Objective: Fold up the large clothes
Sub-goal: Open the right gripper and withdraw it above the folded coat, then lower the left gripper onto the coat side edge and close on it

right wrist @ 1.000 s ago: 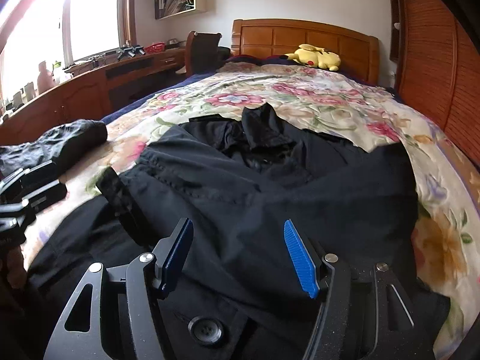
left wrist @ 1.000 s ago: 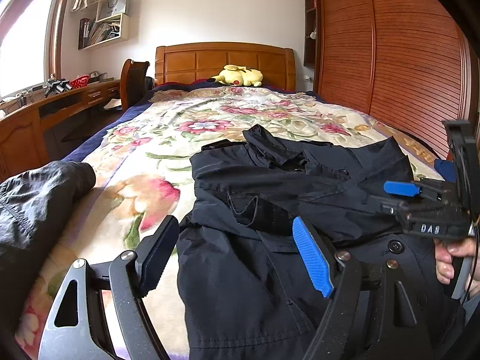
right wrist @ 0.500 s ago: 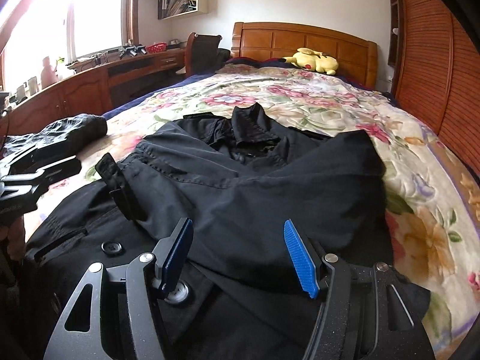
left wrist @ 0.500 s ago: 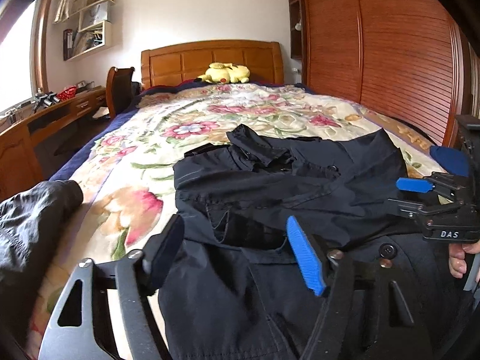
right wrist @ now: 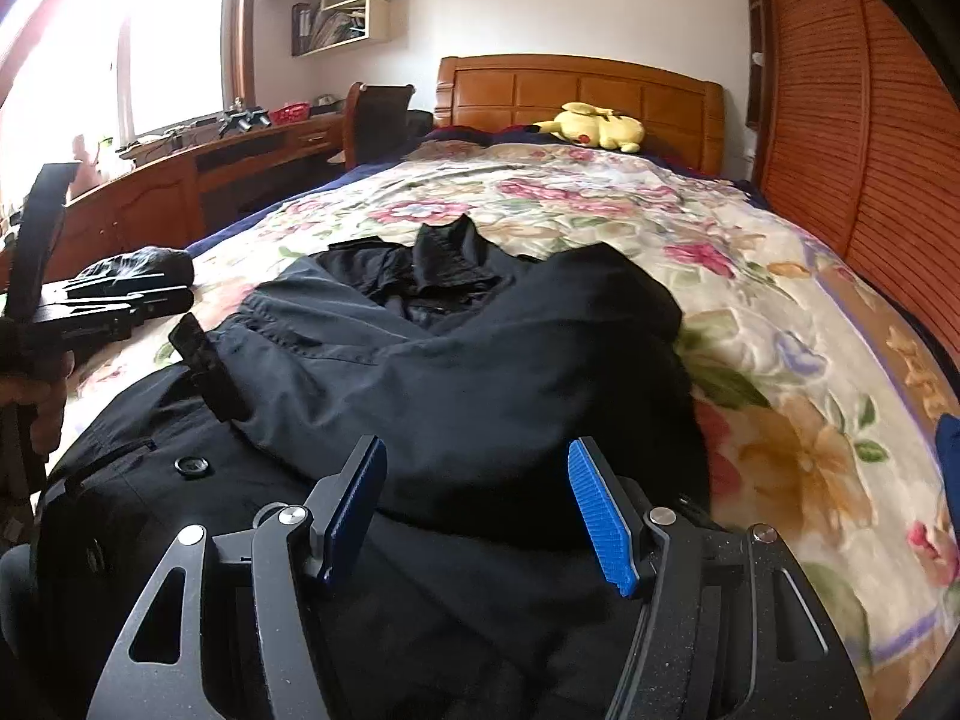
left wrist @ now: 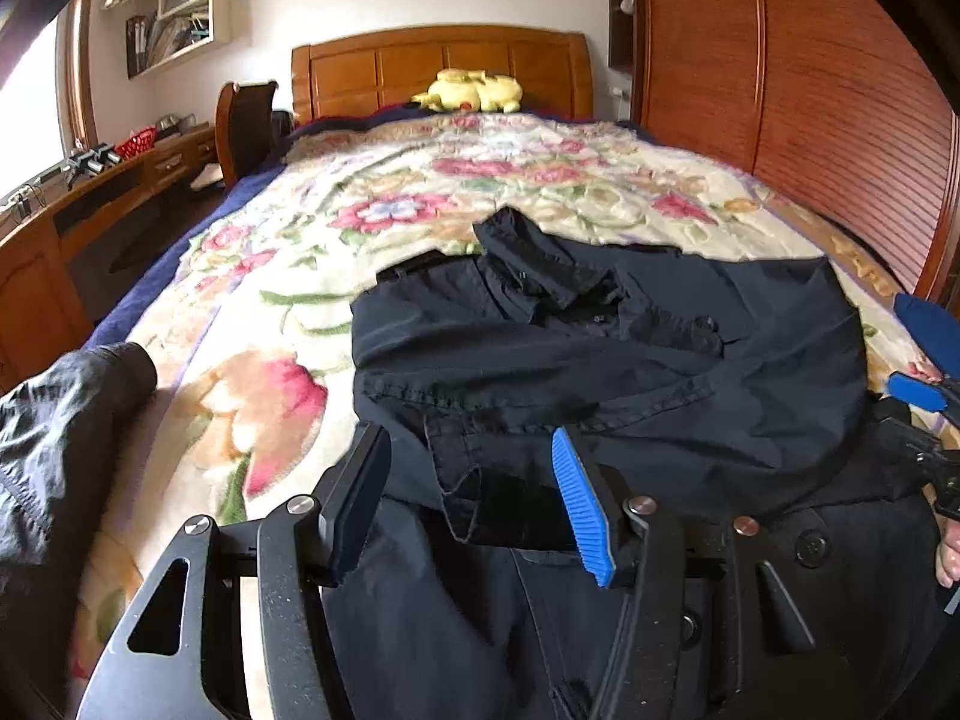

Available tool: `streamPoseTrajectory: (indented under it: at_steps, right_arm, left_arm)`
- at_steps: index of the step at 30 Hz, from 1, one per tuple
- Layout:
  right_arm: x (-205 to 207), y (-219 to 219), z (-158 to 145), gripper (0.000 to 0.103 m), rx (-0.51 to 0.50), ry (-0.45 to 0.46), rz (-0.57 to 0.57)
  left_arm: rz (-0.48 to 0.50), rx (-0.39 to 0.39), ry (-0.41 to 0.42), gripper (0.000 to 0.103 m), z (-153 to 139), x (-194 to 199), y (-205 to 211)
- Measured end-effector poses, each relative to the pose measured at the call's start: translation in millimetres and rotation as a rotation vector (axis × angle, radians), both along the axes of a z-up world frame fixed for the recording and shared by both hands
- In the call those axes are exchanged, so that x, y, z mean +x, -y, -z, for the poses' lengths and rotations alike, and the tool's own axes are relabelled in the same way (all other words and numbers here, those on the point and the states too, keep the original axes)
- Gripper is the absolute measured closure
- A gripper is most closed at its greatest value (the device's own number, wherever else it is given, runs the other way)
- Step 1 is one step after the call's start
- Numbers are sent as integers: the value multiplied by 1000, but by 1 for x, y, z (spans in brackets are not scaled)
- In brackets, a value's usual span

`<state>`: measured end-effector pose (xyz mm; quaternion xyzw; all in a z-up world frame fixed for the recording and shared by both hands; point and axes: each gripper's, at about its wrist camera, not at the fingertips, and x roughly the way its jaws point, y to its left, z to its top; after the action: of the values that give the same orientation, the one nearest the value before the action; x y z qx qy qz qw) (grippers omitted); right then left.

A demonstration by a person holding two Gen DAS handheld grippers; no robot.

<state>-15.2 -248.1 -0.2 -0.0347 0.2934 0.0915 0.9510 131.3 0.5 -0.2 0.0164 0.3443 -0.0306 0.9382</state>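
Cutting off the black coat [left wrist: 600, 372], frame edges.

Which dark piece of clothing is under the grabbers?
The big black coat with buttons, spread across the flowery blanket. The other dark bundle lies off at the bed's left edge.

The left gripper [left wrist: 471, 501] tilts downward, its jaws parted and just closing in, with nothing pinched between the blue pads. The right gripper [right wrist: 477, 507] tilts downward too, jaws apart and empty. A hand [right wrist: 42, 402] grips the left gripper's handle; fingers [left wrist: 947, 552] hold the right one's.
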Motion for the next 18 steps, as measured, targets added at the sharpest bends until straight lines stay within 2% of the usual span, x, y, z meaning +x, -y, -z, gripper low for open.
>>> streamPoseTrajectory:
  at_steps: [4,9,10,14,18]
  right_arm:
    - [-2,8,3,38,7,-12,14]
    - [-1,17,7,38,19,-36,31]
    - [0,18,8,38,20,-40,34]
    - [2,18,7,38,25,-52,38]
    - [4,17,6,38,27,-53,43]
  left_arm:
    - [18,-5,-72,47,15,8,7]
    - [29,-15,-133,72,28,8,9]
    - [30,-22,-136,73,28,7,8]
    - [57,-33,-133,91,24,2,9]
    - [57,-14,-46,95,7,-17,5]
